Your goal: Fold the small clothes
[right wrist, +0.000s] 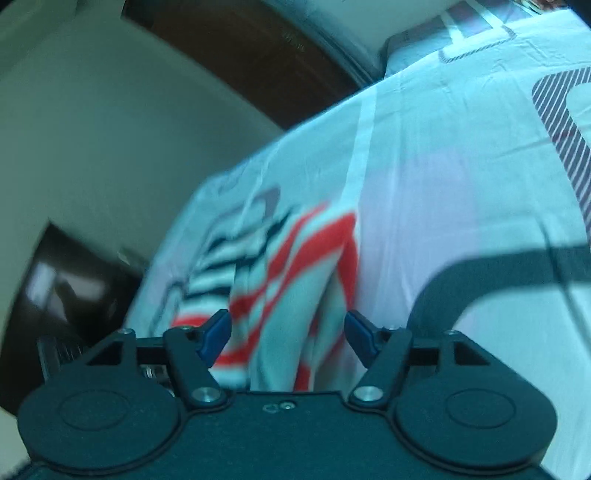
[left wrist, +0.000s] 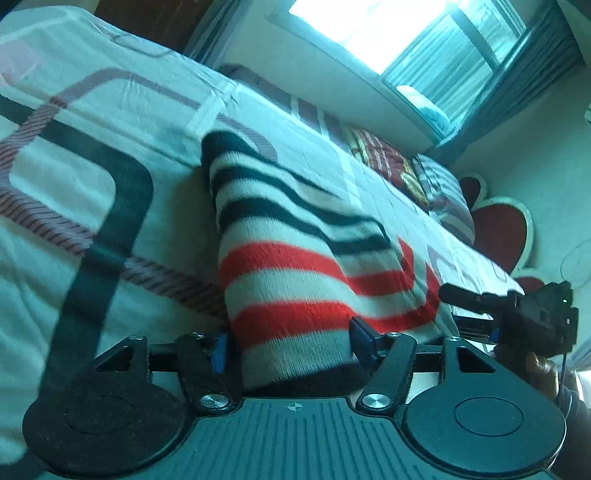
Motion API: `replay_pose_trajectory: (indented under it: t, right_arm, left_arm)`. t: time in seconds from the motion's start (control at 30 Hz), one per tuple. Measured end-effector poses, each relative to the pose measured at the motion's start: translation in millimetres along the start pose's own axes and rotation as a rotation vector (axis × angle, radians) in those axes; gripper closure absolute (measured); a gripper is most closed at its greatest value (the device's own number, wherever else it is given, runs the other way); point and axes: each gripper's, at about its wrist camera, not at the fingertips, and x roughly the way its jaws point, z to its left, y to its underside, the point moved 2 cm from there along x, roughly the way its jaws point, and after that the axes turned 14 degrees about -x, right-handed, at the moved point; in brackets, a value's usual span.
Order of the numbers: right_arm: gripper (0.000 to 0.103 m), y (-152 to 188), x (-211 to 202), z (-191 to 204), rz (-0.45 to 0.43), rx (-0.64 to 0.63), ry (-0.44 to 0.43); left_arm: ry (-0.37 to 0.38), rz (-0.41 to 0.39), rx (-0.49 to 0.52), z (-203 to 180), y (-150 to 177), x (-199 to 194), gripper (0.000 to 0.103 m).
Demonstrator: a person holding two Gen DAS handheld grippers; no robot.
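- Left tool (left wrist: 291, 347): its blue pads (left wrist: 360, 332) stand apart, with the striped knit garment (left wrist: 295, 258) running right between them. The right pad looks clear of the fabric. The left one sits at the cloth's edge, and I'd say it isn't pressing, so I read the tool as open around it.
- Right tool (right wrist: 286, 334): its blue pads (right wrist: 216, 332) are spread too, with the same striped garment (right wrist: 280, 280) just ahead and between them. The picture is smeared, so I can't tell whether a pad brushes the cloth, but nothing looks pinched.
- The garment is white with black stripes at the far end and red ones near the tools, and it lies bunched on the bed sheet (left wrist: 92, 166).
- In the left wrist view, the other tool (left wrist: 517, 310) shows at the right edge, close beside the garment's red-striped end.
- The sheet is pale, with dark rounded lines and hatched bands.
- Farther out there are patterned pillows (left wrist: 424, 177) along the bed, a red heart-shaped headboard (left wrist: 502, 229), and a bright window (left wrist: 388, 33) with curtains.
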Motion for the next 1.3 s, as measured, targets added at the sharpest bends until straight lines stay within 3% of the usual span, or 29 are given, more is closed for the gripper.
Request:
replay_pose_trajectory:
  t: [0.03,0.1,0.2,0.23,0.27,0.33,0.43,0.5,0.6,0.73,0.8,0.9,1.03,1.1,1.17,1.3]
  right_arm:
    - [0.051,-5,5,-5,0.001,0.018,0.000]
    - [0.059,-15,12,-4,0.007,-0.027,0.059]
    - [0.074,-26,23,12,-0.009,-0.199,0.126]
    - [0.085,-28,26,22,-0.011,-0.279,0.131]
    - [0.087,-28,26,34,-0.016,-0.351,0.132]
    - [0.089,-32,26,47,-0.050,-0.433,0.089]
    - [0.091,-38,34,40,-0.051,-0.423,0.062]
    - [0.091,-37,50,17,0.033,-0.352,0.121]
    - [0.091,-38,52,-5,0.042,-0.174,0.045]
    - [0.059,-39,26,20,0.070,-0.203,0.076]
    - [0.057,-27,-4,38,0.037,-0.269,0.081]
    - [0.062,-7,-35,69,0.050,-0.368,0.092]
    - [0.080,29,-57,110,0.047,-0.562,0.165]
    - [0.089,41,-49,117,0.096,-0.634,0.220]
    - [0.091,50,-40,114,0.134,-0.647,0.271]
    - [0.091,57,-44,104,0.139,-0.590,0.283]
  left_arm:
    - [0.001,-0.014,-0.012,2,-4,-2,0.039]
    - [-0.002,-0.033,-0.036,5,-11,-2,0.039]
    - [-0.025,-0.035,-0.024,1,-14,3,0.039]
    - [-0.022,-0.037,-0.023,1,-13,3,0.039]
    - [-0.020,-0.042,-0.023,2,-11,2,0.039]
    - [-0.013,-0.052,-0.029,5,-7,-2,0.039]
    - [-0.001,-0.088,-0.046,13,5,-11,0.039]
    - [-0.006,-0.091,-0.064,17,10,-11,0.039]
    - [-0.038,-0.091,-0.044,11,11,-6,0.035]
    - [-0.070,-0.090,-0.002,-2,10,-18,0.034]
    - [-0.039,-0.109,0.035,-9,17,-34,0.034]
    - [-0.052,-0.107,0.088,-19,37,-51,0.034]
    - [-0.110,-0.112,0.153,-27,65,-60,0.034]
    - [-0.138,-0.113,0.154,-25,74,-58,0.034]
    - [-0.159,-0.112,0.176,-23,81,-58,0.034]
    - [-0.205,-0.114,0.227,-17,94,-62,0.032]
